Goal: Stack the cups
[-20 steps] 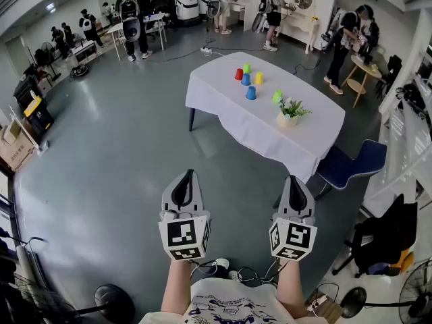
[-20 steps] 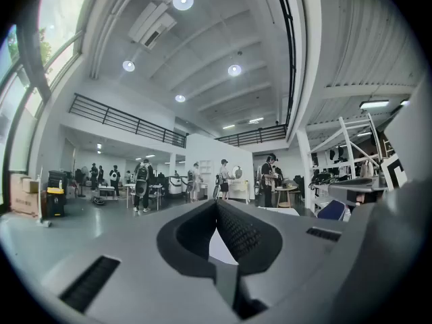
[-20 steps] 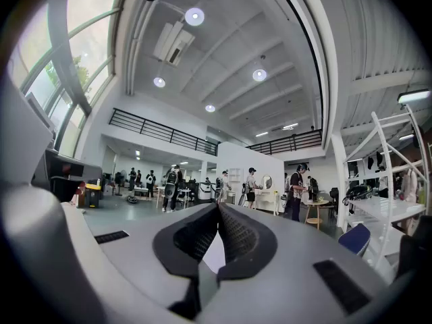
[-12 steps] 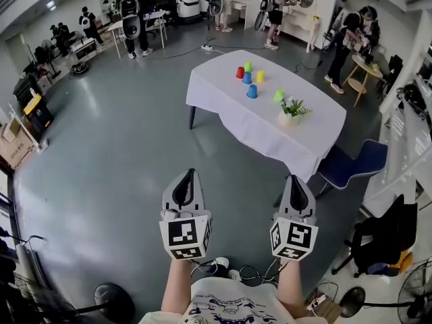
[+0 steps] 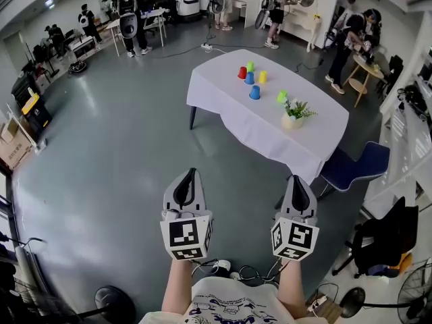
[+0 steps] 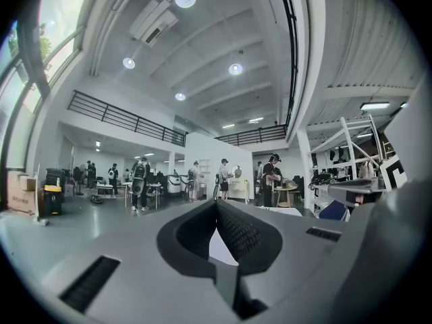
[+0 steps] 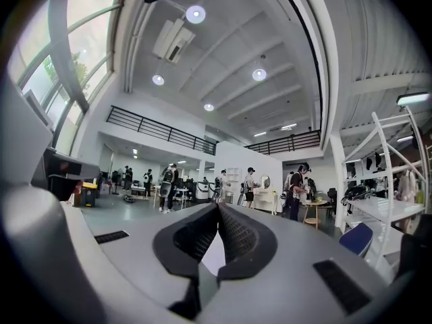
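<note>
The cups stand on the table (image 5: 223, 103) with the white cloth, far in front of you, and none of them sits on or in another. You can count six. A red cup (image 5: 241, 73), a green cup (image 5: 250, 67), a blue cup (image 5: 249, 78) and a yellow cup (image 5: 261, 77) make a close group on the far part of the cloth. A second blue cup (image 5: 254, 92) stands a little apart on the nearer side. A second green cup (image 5: 281, 97) stands near the potted plant (image 5: 292, 117). They are too small here to tell whether they stand upright or mouth down.

So, in my judgement, the stacking is not yet begun and all of it is left for you.

Your left gripper (image 5: 191, 172) and your right gripper (image 5: 295, 178) are held level in front of your body, side by side. They are well apart from the table, with open grey floor (image 5: 115, 154) between. In each gripper view the ribbed pads of the claw meet at the tips, left (image 6: 217, 202) and right (image 7: 218, 205), and nothing is between them. Both claws are closed and carry nothing.

I think you must first reach the table and open one claw before any cup can be taken. A blue chair (image 5: 354, 167) stands just beside the near right end of the table, so mind it as you approach.
</note>
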Available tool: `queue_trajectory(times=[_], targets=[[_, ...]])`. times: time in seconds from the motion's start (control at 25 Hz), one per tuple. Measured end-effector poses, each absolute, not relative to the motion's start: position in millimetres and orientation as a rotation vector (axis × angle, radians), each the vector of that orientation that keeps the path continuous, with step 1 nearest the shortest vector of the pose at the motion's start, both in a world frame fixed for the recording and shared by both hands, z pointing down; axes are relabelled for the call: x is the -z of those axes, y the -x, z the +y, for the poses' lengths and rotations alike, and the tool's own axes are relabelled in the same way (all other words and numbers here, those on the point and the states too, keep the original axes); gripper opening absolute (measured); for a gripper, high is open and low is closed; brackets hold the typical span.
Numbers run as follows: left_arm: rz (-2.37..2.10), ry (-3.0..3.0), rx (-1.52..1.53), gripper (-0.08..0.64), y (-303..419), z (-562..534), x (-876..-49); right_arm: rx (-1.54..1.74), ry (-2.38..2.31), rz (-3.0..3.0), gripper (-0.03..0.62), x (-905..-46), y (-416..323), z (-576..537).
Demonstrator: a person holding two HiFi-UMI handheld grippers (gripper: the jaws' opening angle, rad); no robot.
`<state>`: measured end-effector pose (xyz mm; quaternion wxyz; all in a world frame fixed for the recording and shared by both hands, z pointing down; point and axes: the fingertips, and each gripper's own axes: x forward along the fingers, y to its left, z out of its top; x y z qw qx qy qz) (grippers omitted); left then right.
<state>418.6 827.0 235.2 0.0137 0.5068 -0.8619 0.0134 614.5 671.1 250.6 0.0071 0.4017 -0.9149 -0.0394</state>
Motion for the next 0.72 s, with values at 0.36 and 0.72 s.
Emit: queue_trajectory(times=[0.36, 0.72], targets=[[-2.655, -1.655, 0.052, 0.149, -382.8, 806.1, -234.2, 0.097, -1.259, -2.889, 0.174, -256.4, -579.8, 655.0], [-2.646, -1.643, 0.040, 0.262, -346.9, 765.6, -243.3, 0.066, -1.228, -2.884, 0.227, -267.5, -545.7, 612.8]])
